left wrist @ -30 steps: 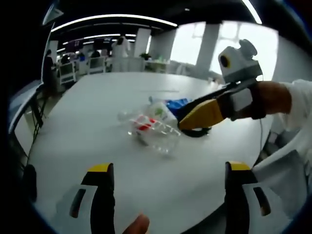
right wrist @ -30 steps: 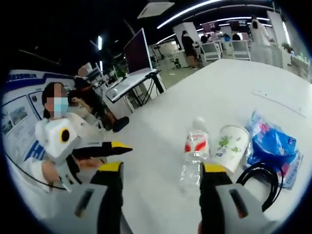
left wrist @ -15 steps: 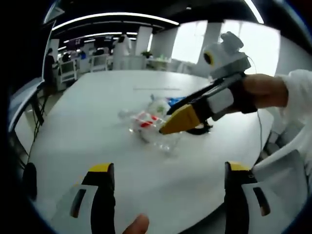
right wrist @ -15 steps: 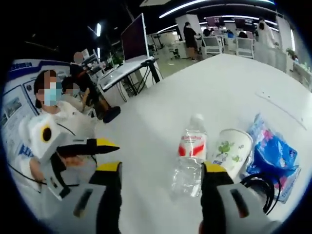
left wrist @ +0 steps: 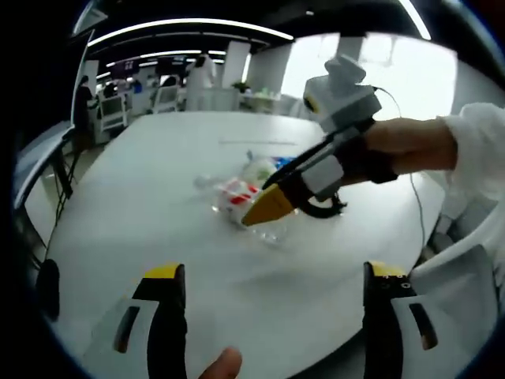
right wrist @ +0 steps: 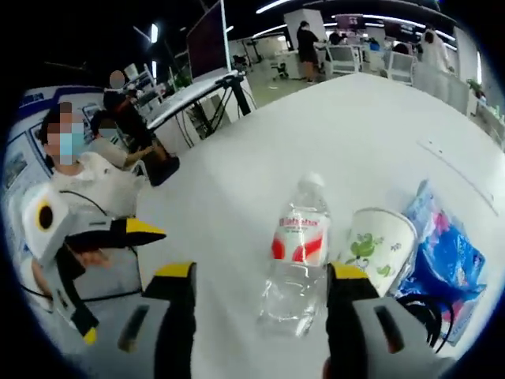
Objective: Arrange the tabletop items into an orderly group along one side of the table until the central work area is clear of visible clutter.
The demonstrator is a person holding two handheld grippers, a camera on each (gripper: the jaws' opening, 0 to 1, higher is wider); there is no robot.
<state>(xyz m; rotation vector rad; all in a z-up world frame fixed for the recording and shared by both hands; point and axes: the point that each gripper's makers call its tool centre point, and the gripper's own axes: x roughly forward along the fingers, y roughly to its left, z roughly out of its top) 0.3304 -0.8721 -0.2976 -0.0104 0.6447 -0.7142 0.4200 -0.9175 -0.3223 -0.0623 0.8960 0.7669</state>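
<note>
A clear plastic water bottle (right wrist: 296, 253) with a red label lies on the white table (right wrist: 347, 134), just ahead of my open right gripper (right wrist: 260, 276). Beside it lies a white paper cup (right wrist: 377, 245) with a green print, then a blue packet (right wrist: 442, 253) and a black cable coil (right wrist: 422, 312). In the left gripper view the same bottle (left wrist: 237, 197) and cup (left wrist: 259, 170) sit mid-table, with the right gripper's yellow fingertips (left wrist: 268, 207) right over the bottle. My left gripper (left wrist: 268, 276) stands open near the table's edge, holding nothing.
The left gripper's yellow fingertips (right wrist: 138, 229) enter the right gripper view from the left. Seated people (right wrist: 79, 170) and desks with a monitor (right wrist: 209, 47) stand beyond the table's edge. More chairs (left wrist: 110, 114) stand at the far end.
The right gripper has moved closer over the bottle, which now looms larger between its jaws. In the left gripper view it has swung leftward over the bottle.
</note>
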